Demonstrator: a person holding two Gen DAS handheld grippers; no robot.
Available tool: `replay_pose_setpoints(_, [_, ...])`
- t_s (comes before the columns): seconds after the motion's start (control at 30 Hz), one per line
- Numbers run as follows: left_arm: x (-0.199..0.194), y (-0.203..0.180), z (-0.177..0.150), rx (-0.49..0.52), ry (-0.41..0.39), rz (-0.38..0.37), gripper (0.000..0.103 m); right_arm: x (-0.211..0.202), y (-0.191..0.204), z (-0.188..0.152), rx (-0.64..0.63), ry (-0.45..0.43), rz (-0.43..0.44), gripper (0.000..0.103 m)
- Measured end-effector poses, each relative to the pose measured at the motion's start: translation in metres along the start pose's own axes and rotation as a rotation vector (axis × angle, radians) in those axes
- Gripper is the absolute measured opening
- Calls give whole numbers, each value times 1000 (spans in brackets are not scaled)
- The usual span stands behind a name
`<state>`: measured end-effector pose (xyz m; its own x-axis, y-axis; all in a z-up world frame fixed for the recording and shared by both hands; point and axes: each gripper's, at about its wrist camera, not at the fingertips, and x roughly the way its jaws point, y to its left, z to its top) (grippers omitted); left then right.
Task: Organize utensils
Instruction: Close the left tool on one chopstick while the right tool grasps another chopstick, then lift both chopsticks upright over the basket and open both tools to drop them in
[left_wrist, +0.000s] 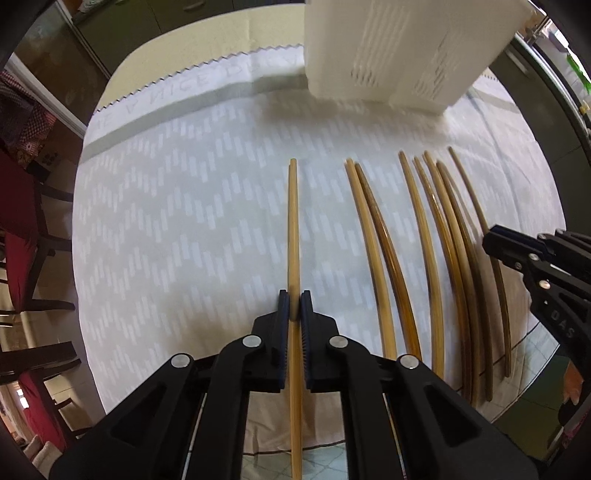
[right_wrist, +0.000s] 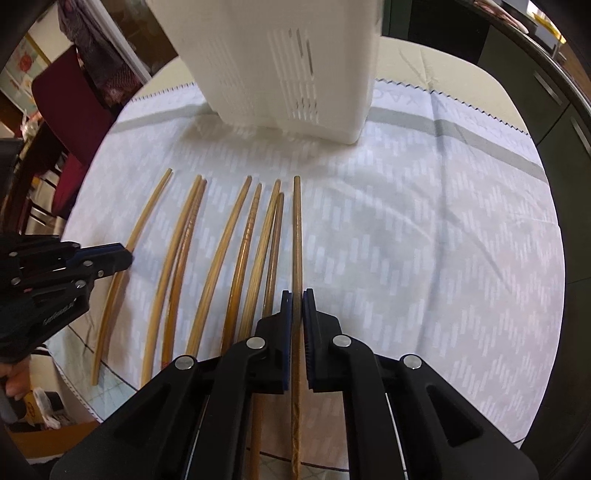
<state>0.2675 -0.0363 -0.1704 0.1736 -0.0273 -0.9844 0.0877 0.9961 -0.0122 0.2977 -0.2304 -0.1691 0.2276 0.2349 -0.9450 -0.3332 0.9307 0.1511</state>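
Several wooden chopsticks lie side by side on a white patterned cloth (left_wrist: 184, 229). My left gripper (left_wrist: 294, 304) is shut on the leftmost light chopstick (left_wrist: 293, 221), which points away toward a white slotted utensil holder (left_wrist: 388, 48). My right gripper (right_wrist: 297, 304) is shut on the rightmost dark chopstick (right_wrist: 297, 229). The other chopsticks (right_wrist: 221, 258) lie between the two grippers. The holder (right_wrist: 280, 62) stands upright at the far side of the cloth. The right gripper also shows in the left wrist view (left_wrist: 517, 247), and the left gripper shows in the right wrist view (right_wrist: 110, 258).
The cloth (right_wrist: 424, 240) covers a cream round-edged table (left_wrist: 207, 33). Dark chairs with red cushions (left_wrist: 18, 221) stand to the left of the table. Dark cabinets (right_wrist: 535, 74) run along the far right.
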Motion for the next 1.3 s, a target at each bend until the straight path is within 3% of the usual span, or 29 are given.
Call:
replay_pose_setpoints(0.37, [-68, 15, -5, -9, -177, -50, 6, -65, -21, -30, 39, -193, 57, 7])
replay_pose_setpoints(0.73, [-126, -7, -35, 28, -340, -51, 6, -130, -27, -66, 38, -409, 38, 7])
replay_pose_setpoints(1.3, [-149, -11, -48, 48, -431, -50, 6, -150, -27, -81, 24, -477, 36, 7])
